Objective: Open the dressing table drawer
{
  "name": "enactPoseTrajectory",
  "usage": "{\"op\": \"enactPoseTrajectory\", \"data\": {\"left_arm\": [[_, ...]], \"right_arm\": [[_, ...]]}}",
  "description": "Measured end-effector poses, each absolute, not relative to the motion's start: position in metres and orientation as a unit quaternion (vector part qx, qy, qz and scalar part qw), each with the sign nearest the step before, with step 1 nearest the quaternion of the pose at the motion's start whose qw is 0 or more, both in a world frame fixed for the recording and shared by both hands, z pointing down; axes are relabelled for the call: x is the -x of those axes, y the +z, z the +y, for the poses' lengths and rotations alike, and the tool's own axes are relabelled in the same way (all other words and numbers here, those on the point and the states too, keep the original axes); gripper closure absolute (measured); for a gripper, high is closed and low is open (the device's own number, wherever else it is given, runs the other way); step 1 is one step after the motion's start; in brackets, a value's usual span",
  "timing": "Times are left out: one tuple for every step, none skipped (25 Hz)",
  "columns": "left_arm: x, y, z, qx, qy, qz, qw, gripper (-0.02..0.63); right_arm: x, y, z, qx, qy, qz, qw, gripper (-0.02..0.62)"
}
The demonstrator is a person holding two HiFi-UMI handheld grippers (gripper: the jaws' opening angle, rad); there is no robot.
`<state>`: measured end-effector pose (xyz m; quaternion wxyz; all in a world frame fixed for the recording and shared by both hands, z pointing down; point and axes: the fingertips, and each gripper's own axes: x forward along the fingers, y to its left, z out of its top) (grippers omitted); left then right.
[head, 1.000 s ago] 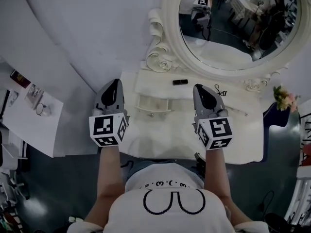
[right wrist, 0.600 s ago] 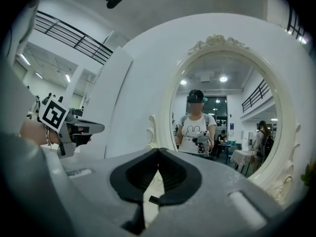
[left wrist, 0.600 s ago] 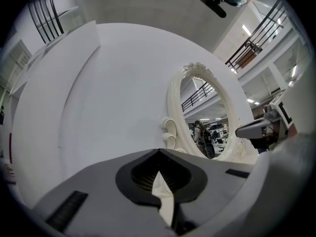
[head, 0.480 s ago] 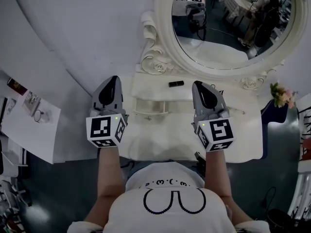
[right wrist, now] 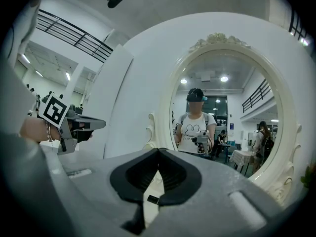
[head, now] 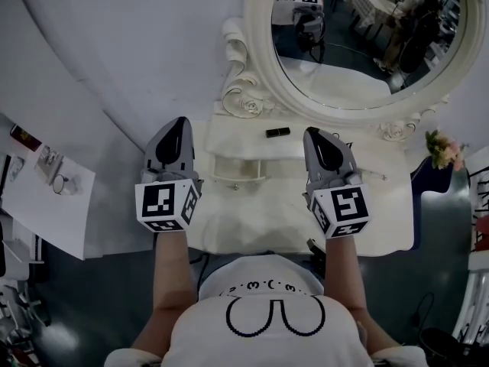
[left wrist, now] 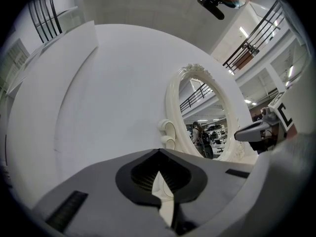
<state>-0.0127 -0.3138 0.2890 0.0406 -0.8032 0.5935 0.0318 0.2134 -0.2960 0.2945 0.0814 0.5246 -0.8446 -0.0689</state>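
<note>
The white dressing table [head: 252, 222] stands below me with an oval mirror [head: 359, 44] behind it. A small drawer [head: 238, 170] with a tiny knob [head: 235, 185] sits under a raised shelf at the table's back left. My left gripper [head: 182, 121] hovers level at the table's left edge, left of the drawer, shut and holding nothing. My right gripper [head: 311, 132] floats over the table to the right of the drawer, also shut and holding nothing. In the left gripper view the fingertips [left wrist: 159, 153] meet before the mirror frame [left wrist: 173, 107]. The right gripper's own tips [right wrist: 158, 151] face the mirror [right wrist: 222, 117].
A small black object [head: 277, 131] lies on the shelf above the drawer. A dark clip [head: 345, 144] rests near the right gripper. Pink flowers [head: 442, 151] stand at the table's right end. A low white stand [head: 46, 197] with small items is at the left.
The head view has shifted a little, so table and mirror sit slightly lower left. The left gripper has risen slightly. The right gripper holds its place. Both stay shut.
</note>
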Motion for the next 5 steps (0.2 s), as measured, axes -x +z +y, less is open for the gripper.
{"op": "enactPoseTrajectory", "data": {"left_arm": [[0.0127,0.2885,-0.3138,0.804,0.032,0.592,0.041,0.607],[0.0129,0.288,-0.314,0.804,0.032,0.592,0.042,0.609],[0.0131,0.2876,-0.3142,0.805,0.032,0.591,0.042,0.608],[0.0133,0.2873,-0.3145,0.805,0.033,0.591,0.042,0.609],[0.0136,0.287,-0.3149,0.805,0.034,0.59,0.042,0.607]], "right_arm": [[-0.2129,0.2946,-0.2961,-0.524,-0.069,-0.845,0.082,0.597],[-0.2123,0.2947,-0.2963,-0.524,-0.069,-0.845,0.082,0.597],[-0.2117,0.2948,-0.2964,-0.524,-0.068,-0.845,0.082,0.597],[-0.211,0.295,-0.2966,-0.524,-0.068,-0.845,0.082,0.597],[-0.2104,0.2952,-0.2967,-0.524,-0.068,-0.845,0.082,0.597]]}}
